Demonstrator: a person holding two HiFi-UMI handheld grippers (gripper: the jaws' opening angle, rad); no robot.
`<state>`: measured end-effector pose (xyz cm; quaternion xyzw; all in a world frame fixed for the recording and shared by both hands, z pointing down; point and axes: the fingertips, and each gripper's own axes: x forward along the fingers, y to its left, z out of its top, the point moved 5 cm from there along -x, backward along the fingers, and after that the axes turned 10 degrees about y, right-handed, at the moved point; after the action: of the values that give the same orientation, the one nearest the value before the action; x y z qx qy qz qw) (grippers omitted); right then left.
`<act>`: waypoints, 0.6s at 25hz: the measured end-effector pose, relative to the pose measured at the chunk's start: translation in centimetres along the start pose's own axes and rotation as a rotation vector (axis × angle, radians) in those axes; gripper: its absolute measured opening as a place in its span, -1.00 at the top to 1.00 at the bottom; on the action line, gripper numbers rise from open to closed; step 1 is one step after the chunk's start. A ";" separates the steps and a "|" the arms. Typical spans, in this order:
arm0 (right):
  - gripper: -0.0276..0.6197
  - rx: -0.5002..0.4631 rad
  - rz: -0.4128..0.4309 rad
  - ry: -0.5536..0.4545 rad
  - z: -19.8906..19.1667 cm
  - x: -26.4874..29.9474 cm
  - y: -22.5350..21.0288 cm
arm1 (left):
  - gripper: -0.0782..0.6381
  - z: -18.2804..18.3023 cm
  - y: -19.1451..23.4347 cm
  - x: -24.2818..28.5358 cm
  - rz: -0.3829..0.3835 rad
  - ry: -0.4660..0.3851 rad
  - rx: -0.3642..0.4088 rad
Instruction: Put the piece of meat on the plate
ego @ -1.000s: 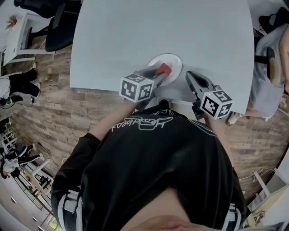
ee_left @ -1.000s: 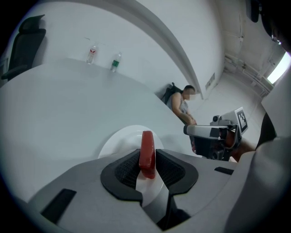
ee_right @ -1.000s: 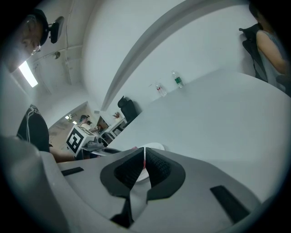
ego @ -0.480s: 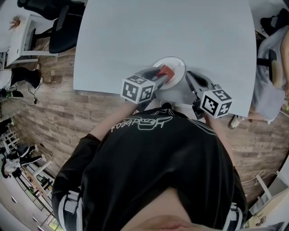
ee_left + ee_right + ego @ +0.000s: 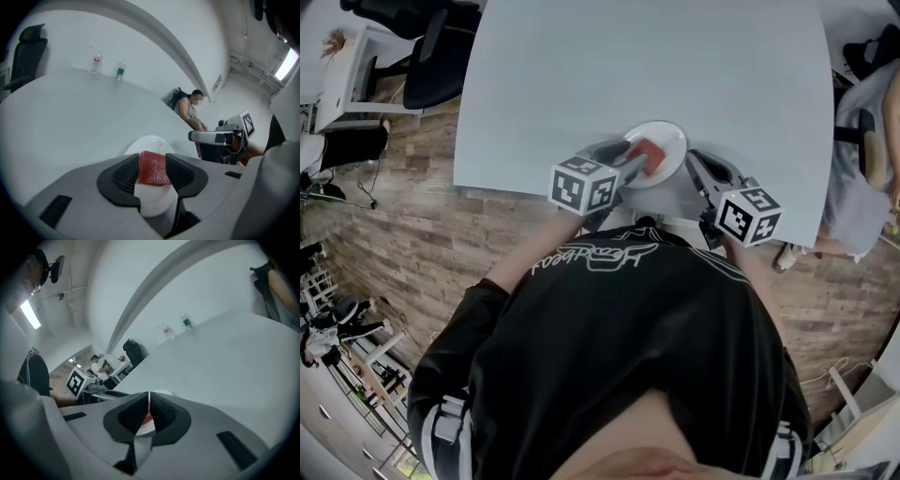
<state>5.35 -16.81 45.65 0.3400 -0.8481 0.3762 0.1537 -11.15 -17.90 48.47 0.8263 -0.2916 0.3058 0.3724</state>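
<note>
Now left tool is opening around 1 meat piece on 1 plate, right tool closed.

Wide pale-grey table fills the top of the head view, with wood-plank floor spreading left and below it. Black office chair sits upper left, beside a white desk. In the left gripper view, a red-labelled bottle and a green-labelled bottle stand at the table's far edge, and a ceiling strip light glows upper right.

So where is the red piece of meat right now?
In the left gripper view the piece of meat sits over the white plate, between the left gripper's opening jaws, near the front edge of the table.
</note>
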 end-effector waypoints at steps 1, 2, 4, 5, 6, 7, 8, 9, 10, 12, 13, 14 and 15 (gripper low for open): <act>0.87 -0.003 0.001 0.000 0.0 0.0 0.0 | 0.31 0.0 0.0 -0.1 -0.003 -0.005 -0.011; 0.87 -0.007 0.001 -0.001 0.0 -0.1 0.0 | 0.31 0.1 -0.1 -0.2 -0.005 -0.010 -0.019; 0.87 -0.020 -0.001 -0.004 -0.2 -0.5 -0.2 | 0.31 0.1 -0.6 -0.2 0.002 -0.019 -0.023; 0.87 -0.026 0.000 -0.006 -0.3 -0.8 -0.2 | 0.31 0.0 -1.0 -0.3 0.005 -0.024 -0.022; 0.87 -0.029 0.004 -0.011 -0.4 -1.0 -0.2 | 0.31 0.0 -1.4 -0.3 0.006 -0.031 -0.022; 0.87 -0.030 0.009 -0.015 -0.4 -1.2 -0.2 | 0.31 0.0 -1.7 -0.5 0.006 -0.040 -0.023; 0.87 -0.031 0.014 -0.020 -0.3 -1.3 -0.1 | 0.31 0.1 -1.9 -0.7 0.006 -0.048 -0.023; 0.87 -0.034 0.017 -0.023 0.0 -1.4 0.1 | 0.31 0.3 -2.1 -1.1 0.005 -0.057 -0.024; 0.87 -0.037 0.019 -0.025 0.3 -1.4 0.3 | 0.31 0.5 -2.2 -1.5 0.005 -0.066 -0.025; 0.87 -0.043 0.021 -0.032 0.8 -1.8 0.7 | 0.42 0.7 -2.7 -2.3 0.001 -0.085 -0.033; 0.87 -0.046 0.024 -0.036 0.9 -2.1 1.0 | 0.46 0.7 -3.1 -2.7 -0.005 -0.096 -0.040; 0.87 -0.050 0.028 -0.038 0.9 -2.5 1.2 | 0.50 0.7 -3.6 -3.0 -0.013 -0.107 -0.045; 0.87 -0.056 0.031 -0.039 0.7 -2.9 1.5 | 0.54 0.7 -4.1 -3.3 -0.020 -0.118 -0.048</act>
<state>6.44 -15.32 42.87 0.3294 -0.8664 0.3478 0.1407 -10.17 -15.33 43.92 0.8366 -0.3120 0.2459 0.3772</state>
